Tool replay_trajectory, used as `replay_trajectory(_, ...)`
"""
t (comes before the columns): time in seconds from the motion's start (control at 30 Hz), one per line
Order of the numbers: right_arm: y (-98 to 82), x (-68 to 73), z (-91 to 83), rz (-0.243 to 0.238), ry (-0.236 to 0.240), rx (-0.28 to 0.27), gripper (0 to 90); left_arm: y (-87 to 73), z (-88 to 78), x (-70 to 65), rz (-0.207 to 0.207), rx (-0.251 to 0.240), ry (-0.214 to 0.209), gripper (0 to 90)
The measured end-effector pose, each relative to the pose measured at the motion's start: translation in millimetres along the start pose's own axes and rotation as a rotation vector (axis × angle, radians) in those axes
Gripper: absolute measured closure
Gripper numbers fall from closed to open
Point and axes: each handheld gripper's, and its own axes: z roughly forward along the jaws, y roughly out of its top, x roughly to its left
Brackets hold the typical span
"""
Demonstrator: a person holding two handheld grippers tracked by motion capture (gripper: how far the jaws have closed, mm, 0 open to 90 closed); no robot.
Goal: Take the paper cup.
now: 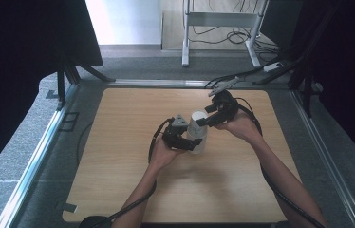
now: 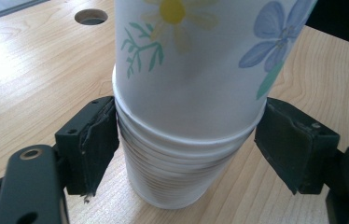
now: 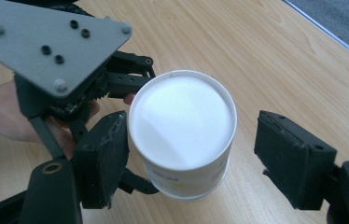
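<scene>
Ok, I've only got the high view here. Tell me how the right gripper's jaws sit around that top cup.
Observer: The right gripper straddles the top cup; one pad touches it, the other stands clear.
Operator: Now describe what's under it.
Observer: A stack of nested cups, upside down on the table, with the left gripper around it.
Operator: Give me the print.
Observer: Painted flowers, yellow and blue, green leaves.

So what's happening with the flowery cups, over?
Left gripper astride the cup stack, one pad touching. Right gripper round the top cup, not clamped. Nothing in the way.
</scene>
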Motion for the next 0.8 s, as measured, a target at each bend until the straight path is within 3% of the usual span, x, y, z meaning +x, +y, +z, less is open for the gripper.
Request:
replay_trajectory(0.27,10.0,2.5,2.6,-0.023,-0.002,0.036,30.8,0.6,-0.1,-0.5,0.012,0.007,0.006,21.5)
replay_trajectory(0.33,12.6,3.4,2.7,-0.034,0.007,0.048,36.3,0.8,-0.2,-1.5,0.018,0.005,0.017,21.6)
replay_trajectory(0.8,20.5,7.7,-4.6,-0.042,-0.026,0.063,37.5,0.7,-1.0,-1.8,0.039,0.018,0.021,23.0)
